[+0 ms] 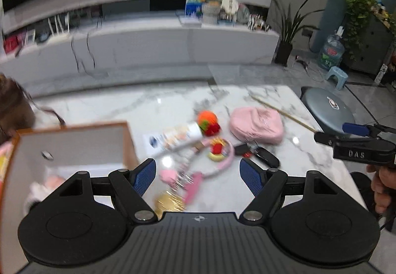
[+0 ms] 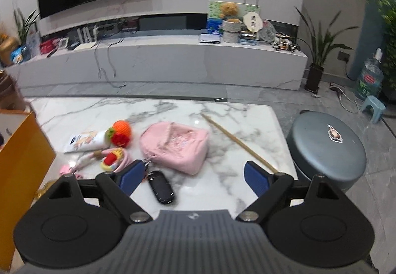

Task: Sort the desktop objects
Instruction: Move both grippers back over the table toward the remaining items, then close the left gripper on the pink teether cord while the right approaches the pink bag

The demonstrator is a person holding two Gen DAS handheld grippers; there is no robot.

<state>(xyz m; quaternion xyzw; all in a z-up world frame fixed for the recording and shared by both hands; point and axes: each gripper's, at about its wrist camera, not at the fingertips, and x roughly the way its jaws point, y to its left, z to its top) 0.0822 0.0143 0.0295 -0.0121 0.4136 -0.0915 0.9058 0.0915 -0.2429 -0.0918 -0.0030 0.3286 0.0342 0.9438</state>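
On the marble table (image 2: 235,175) lie a pink pouch (image 2: 175,146), a black car key (image 2: 160,186), a white tube (image 2: 85,141), an orange and red knitted toy (image 2: 121,133), a pink toy ring (image 2: 113,157) and a thin wooden stick (image 2: 237,141). My left gripper (image 1: 198,175) is open and empty above the pink toys (image 1: 188,177), next to an open cardboard box (image 1: 74,148). My right gripper (image 2: 193,178) is open and empty, hovering just above the key. It also shows in the left wrist view (image 1: 351,135). The pouch (image 1: 257,125) and key (image 1: 264,155) show there too.
The orange box wall (image 2: 22,160) stands at the table's left. A round grey stool (image 2: 329,148) sits off the table's right edge. A gold object (image 1: 168,203) lies near my left gripper. A low TV cabinet (image 2: 173,61) runs behind.
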